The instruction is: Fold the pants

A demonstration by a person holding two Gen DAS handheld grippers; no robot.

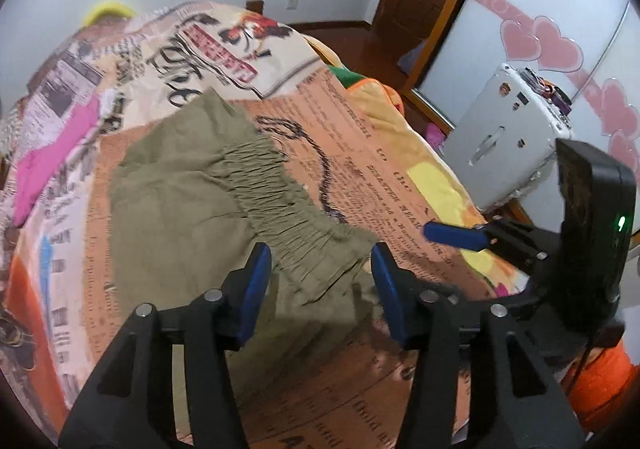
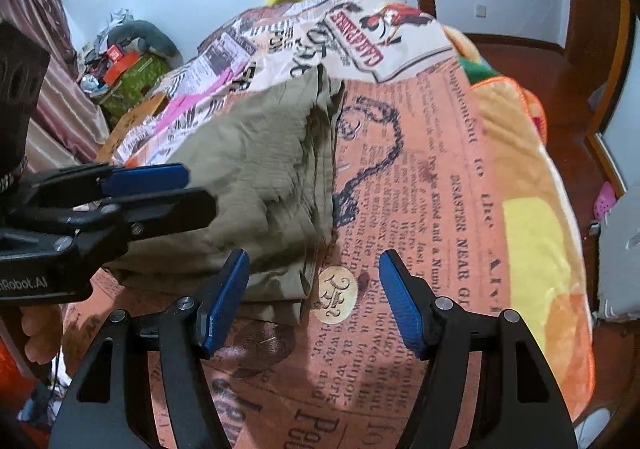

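Note:
Olive-green pants (image 1: pixel 192 189) lie folded on a newspaper-print bedspread (image 1: pixel 400 189), their gathered elastic waistband (image 1: pixel 272 201) running diagonally. My left gripper (image 1: pixel 320 281) hovers open over the near end of that waistband, and its pads press on nothing. In the right wrist view the pants (image 2: pixel 256 169) form a thick folded pile with stacked edges on the right side. My right gripper (image 2: pixel 314 301) stands open over the pile's near right corner and the bedspread (image 2: pixel 440 169). The left gripper (image 2: pixel 192 193) reaches in from the left over the pile.
A pink garment (image 1: pixel 52 153) lies at the bed's left side. A white case (image 1: pixel 508 137) stands by a wardrobe door with pink hearts (image 1: pixel 556 45) on the right. Clutter (image 2: pixel 120 65) fills the far left corner. The right gripper's blue finger (image 1: pixel 452 235) shows at right.

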